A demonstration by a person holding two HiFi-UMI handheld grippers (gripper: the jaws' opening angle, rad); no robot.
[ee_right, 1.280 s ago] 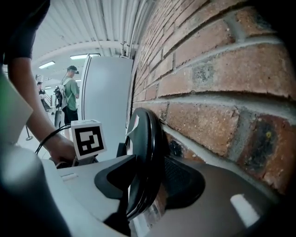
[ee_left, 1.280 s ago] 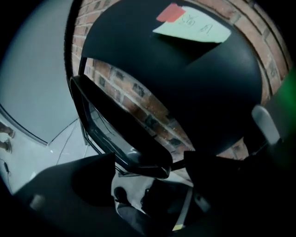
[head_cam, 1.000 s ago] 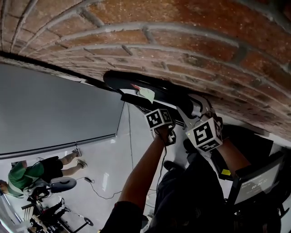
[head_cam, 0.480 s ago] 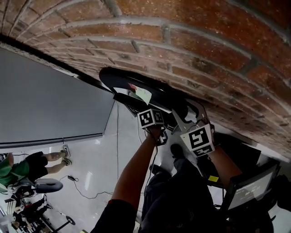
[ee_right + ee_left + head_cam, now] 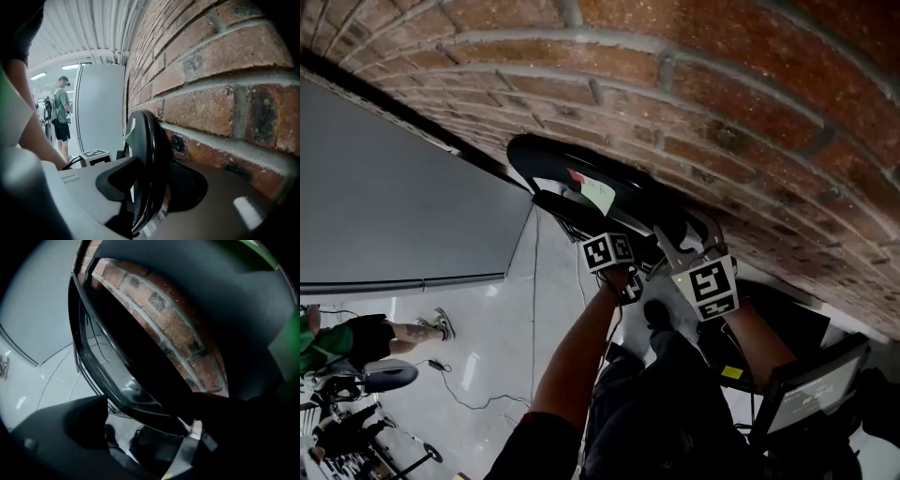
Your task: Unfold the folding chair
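My right claw was clamped on the glossy black rounded rim of the folding chair, which leaned folded flat against the rough red brick wall; my left claw stood wide apart around its frame.

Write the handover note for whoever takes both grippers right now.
Left gripper: jaws straddle the rim of the black round-edged folding chair; a firm pinch cannot be confirmed.
Right gripper: jaws shut on the same chair's edge.
The chair is folded and sits against the red brick wall.
Done: both grippers are at the chair.
Left: probably pull it off the wall and open the seat.
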